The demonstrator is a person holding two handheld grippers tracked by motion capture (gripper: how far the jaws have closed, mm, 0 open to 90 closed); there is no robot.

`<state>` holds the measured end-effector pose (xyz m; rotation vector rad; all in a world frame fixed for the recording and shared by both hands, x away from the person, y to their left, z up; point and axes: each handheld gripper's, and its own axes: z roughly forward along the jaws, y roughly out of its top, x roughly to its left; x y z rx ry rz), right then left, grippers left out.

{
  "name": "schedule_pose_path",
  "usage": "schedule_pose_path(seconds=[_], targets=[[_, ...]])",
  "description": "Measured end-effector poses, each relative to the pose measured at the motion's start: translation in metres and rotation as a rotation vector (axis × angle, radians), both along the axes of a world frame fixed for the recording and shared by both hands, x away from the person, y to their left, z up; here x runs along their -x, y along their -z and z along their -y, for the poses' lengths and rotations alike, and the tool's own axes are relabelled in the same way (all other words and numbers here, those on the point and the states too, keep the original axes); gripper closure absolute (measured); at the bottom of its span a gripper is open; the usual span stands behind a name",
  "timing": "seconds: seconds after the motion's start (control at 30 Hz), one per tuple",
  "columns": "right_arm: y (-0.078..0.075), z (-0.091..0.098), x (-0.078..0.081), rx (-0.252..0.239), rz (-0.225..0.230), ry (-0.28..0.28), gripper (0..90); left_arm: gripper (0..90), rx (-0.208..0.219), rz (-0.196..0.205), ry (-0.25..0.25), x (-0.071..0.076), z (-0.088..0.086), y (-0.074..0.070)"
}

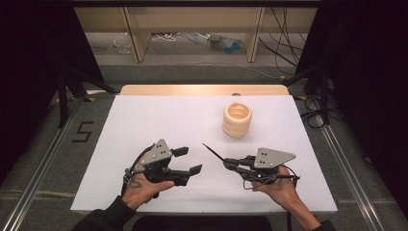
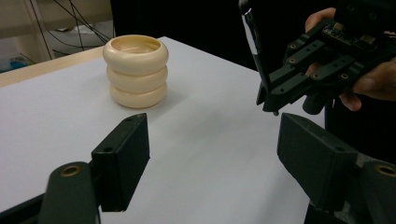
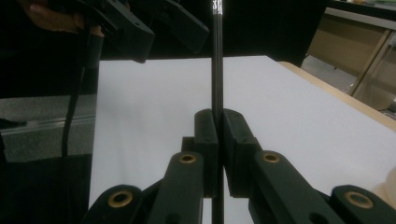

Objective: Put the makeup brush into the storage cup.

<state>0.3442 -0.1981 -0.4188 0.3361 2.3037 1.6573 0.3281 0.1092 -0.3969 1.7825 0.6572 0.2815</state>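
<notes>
1. R gripper (image 1: 226, 163) sits at the near right of the white table (image 1: 144, 125), held in the person's R hand (image 1: 276, 185). Its jaws are pressed together on a thin black pen (image 1: 212, 152).
2. In the right gripper view the pen (image 3: 216, 60) runs straight up between the two closed pads (image 3: 206, 135), touching both. It carries on below them as well.
3. Pen has small white markings near the top of that view, too blurred & cropped to read.
4. In the high view the pen's tip points away from the person & toward the left, angled up off the table.
5. L gripper (image 1: 188, 160) is at the near left, held in the L hand (image 1: 144, 185). Jaws are spread wide w/ nothing between them.
6. The left gripper view has the two pads (image 2: 122, 163) well apart, bare table between them. The R gripper (image 2: 271, 100) & its pen (image 2: 256, 46) are up at the right.
7. Cream ribbed cup (image 1: 237, 120), like three stacked rings, stands upright on the far right part of the table. It's well apart from both grippers & the pen. No label visible on it.
8. A dark "5" mark (image 1: 82, 131) is on the floor left of the table.
</notes>
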Motion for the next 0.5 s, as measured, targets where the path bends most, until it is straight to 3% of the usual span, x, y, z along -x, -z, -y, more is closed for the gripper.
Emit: schedule_pose_path(seconds=[0.03,0.5], targets=[[0.001,-0.001,0.0,-0.005,-0.005,-0.005,85.8,25.6,0.017,0.003,-0.01,0.001,0.001,0.001],[0.007,-0.023,0.003,-0.024,-0.031,-0.031,85.8,28.2,0.043,0.011,-0.003,0.005,0.01,0.003]])
